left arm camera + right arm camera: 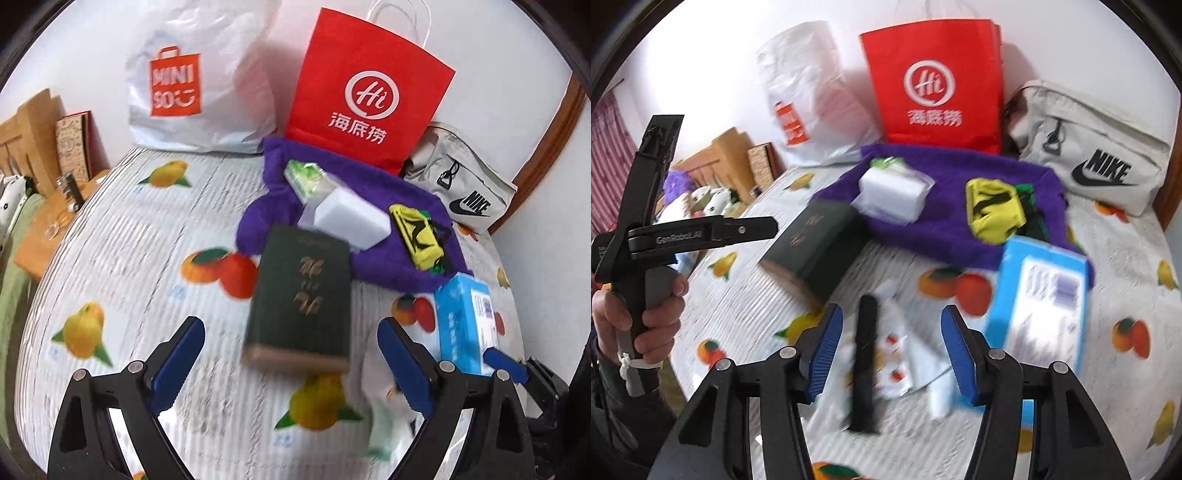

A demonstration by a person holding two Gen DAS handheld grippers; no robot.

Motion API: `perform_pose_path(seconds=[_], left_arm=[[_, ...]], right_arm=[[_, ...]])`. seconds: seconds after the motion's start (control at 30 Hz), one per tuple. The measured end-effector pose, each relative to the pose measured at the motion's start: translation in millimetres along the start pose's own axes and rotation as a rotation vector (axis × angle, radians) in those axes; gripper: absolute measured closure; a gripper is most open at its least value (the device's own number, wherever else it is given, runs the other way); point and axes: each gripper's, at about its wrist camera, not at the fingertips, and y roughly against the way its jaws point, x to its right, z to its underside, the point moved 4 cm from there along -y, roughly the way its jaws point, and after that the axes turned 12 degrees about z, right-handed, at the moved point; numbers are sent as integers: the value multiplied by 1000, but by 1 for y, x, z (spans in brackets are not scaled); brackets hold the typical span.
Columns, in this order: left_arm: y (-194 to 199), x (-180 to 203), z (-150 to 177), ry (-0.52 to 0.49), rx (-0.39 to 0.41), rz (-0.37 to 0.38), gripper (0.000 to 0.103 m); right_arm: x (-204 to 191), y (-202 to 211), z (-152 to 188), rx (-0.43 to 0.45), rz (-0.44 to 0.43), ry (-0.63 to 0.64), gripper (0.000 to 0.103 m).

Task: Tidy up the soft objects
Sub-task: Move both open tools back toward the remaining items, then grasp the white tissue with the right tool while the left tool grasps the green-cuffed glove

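A purple towel (388, 258) lies spread on the fruit-print bed sheet (129, 258). On it rest a white foam block (351, 218), a green-wrapped packet (304, 175) and a yellow pouch (417, 236). A dark green book (301, 299) lies just ahead of my left gripper (291, 365), which is open and touches nothing. A blue tissue pack (1041, 306) lies at the towel's near edge. My right gripper (892, 350) is open above a black comb (866, 362) and a small white printed packet (895, 354); its pads touch neither.
A red paper bag (365, 92), a white plastic shopping bag (199, 85) and a grey sling bag (1089, 147) stand against the wall behind the towel. A wooden bedside stand (48, 221) and plush toys (709, 199) sit left of the bed. A hand (646, 314) grips the left gripper's handle.
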Motion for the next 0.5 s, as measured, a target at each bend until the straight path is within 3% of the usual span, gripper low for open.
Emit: perform_pose_path(seconds=[0.17,0.37,0.4,0.43,0.5], left_arm=[[9,-16,25,18,-5,3,9],[21,-34,49,39,11,22,9],[21,-35,52,42,9,21,9],[21,-38,55,44,6,18,9],[22,-40,59,41,4,16,9]], right_arm=[[-25,-17,20,-56,-35,23,59],[-40,-44,29,-82,-28,27,60],[-40,-48,29,-88,-23,24,69],[-41,-52,29,-91,-25,24,87],[-45,-54,30,-83,-39,25,87]])
